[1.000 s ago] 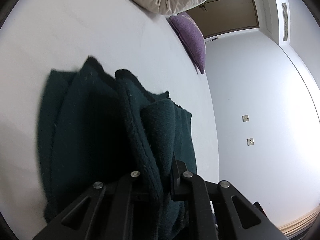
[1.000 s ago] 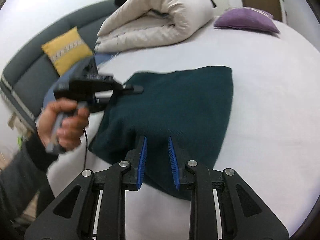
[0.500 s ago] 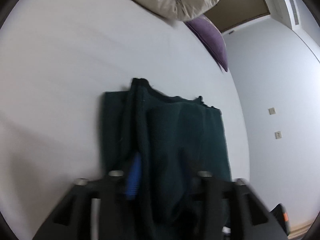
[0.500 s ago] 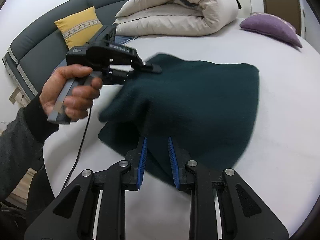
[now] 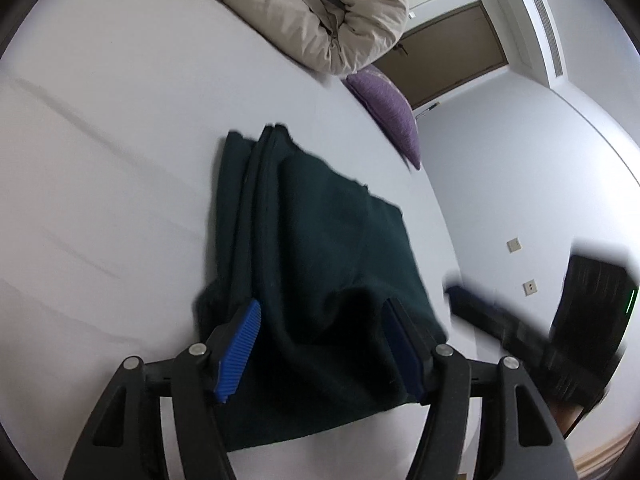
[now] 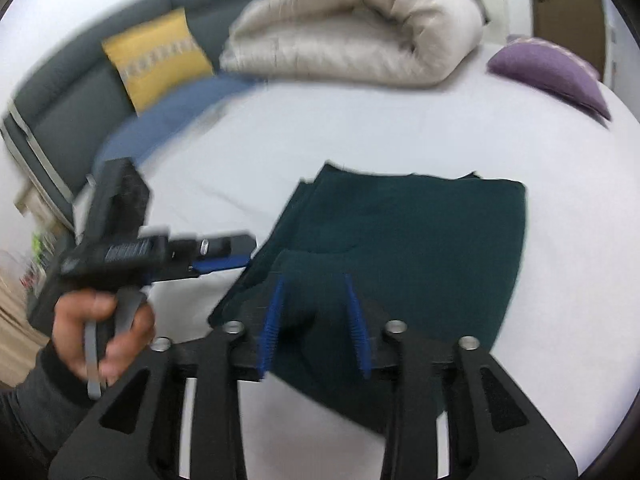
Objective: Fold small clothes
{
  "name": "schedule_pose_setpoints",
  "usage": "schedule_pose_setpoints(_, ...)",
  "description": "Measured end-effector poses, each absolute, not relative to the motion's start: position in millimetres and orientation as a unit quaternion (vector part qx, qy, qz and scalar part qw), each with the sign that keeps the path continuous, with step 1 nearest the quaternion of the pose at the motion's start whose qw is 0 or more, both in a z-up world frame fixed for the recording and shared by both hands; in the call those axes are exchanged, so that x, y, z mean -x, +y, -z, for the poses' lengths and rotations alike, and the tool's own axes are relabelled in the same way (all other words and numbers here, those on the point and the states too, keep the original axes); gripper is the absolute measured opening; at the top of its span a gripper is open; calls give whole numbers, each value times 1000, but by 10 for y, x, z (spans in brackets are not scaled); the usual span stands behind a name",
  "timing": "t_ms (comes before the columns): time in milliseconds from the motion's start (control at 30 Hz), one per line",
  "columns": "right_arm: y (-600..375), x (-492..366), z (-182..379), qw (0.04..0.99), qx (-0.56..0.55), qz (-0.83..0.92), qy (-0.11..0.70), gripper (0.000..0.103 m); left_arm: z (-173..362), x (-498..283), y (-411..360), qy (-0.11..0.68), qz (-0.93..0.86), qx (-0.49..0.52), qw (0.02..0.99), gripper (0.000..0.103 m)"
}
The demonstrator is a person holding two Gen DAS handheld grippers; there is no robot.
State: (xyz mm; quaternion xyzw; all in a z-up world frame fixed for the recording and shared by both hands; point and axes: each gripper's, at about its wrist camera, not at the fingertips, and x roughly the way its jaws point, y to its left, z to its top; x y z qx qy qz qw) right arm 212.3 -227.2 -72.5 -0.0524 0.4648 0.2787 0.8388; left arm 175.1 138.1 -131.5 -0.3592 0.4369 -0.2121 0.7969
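Observation:
A dark green knitted garment [image 5: 320, 264] lies folded on the white bed [image 5: 100, 140]; it also shows in the right wrist view [image 6: 408, 248]. My left gripper [image 5: 324, 320] is open, its blue-padded jaws spread over the garment's near edge, and holds nothing. It shows at the left of the right wrist view [image 6: 224, 256], held in a hand beside the garment. My right gripper [image 6: 314, 284] is open over the garment's near fold, with cloth lying loose between the jaws. It appears blurred at the right of the left wrist view [image 5: 464, 300].
A rolled beige duvet [image 6: 360, 28] and a purple cushion [image 6: 548, 72] lie at the far side of the bed. A grey sofa [image 6: 80, 96] with a yellow cushion [image 6: 156, 56] stands at the left. A wall and a door [image 5: 452, 56] are beyond the bed.
Both grippers have opened and let go of the garment, which has dropped flat and folded on the bed. The left gripper has drawn back to the garment's left edge.

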Motion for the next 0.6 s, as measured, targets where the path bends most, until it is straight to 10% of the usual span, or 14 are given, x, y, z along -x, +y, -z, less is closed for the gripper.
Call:
schedule_pose_setpoints(100, -1966, -2497, 777, 808, 61, -298, 504, 48, 1414, -1738, 1388, 432, 217, 367, 794, 65)
schedule_pose_setpoints(267, -1493, -2983, 1112, 768, 80, -278, 571, 48, 1659, -1732, 1498, 440, 216, 377, 786, 31)
schedule_pose_setpoints(433, -1355, -3347, 1496, 744, 103, -235, 617, 47, 1766, -1739, 1572, 452, 222, 386, 773, 18)
schedule_pose_setpoints(600, -1433, -3386, 1476, 750, 114, -222, 612, 10, 1764, -1775, 1540, 461, 223, 375, 772, 17)
